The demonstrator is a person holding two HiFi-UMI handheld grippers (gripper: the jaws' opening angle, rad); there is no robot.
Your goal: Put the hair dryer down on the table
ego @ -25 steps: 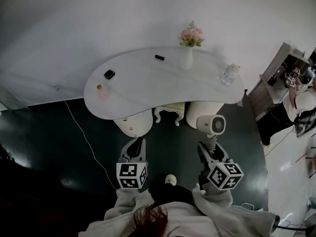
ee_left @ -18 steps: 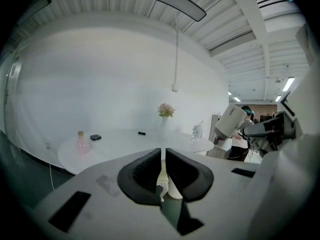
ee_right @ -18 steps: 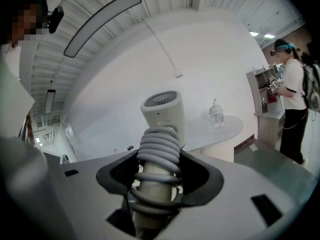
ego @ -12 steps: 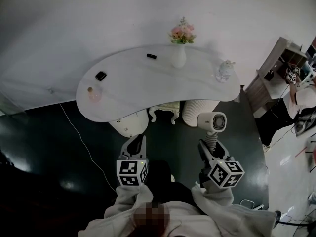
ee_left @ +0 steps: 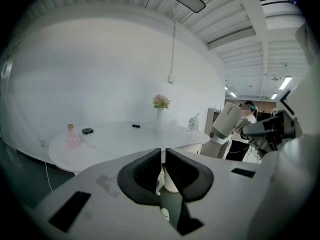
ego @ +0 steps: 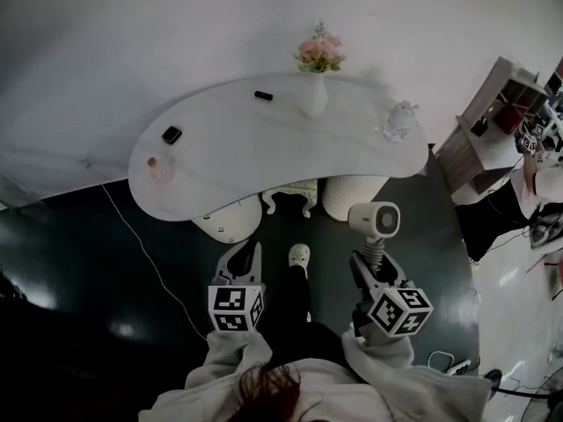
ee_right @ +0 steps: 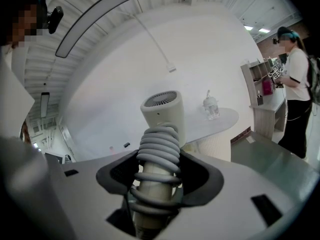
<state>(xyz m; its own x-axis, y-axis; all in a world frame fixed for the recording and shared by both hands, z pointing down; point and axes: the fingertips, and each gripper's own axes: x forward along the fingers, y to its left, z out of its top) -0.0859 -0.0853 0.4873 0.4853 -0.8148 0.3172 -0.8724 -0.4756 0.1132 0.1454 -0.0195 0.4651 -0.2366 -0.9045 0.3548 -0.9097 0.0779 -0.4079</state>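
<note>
Currently your right tongs [ego: 371, 267] clench the hair dryer [ego: 377, 221]; left tongs [ego: 241, 260] sit clenched, empty; placement on the surface [ego: 237, 148] is not yet done.

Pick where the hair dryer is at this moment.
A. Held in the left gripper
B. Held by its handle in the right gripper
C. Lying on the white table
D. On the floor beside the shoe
B: the right gripper is closed on the cord-wrapped handle of the hair dryer, which is in the air short of the table.
</note>
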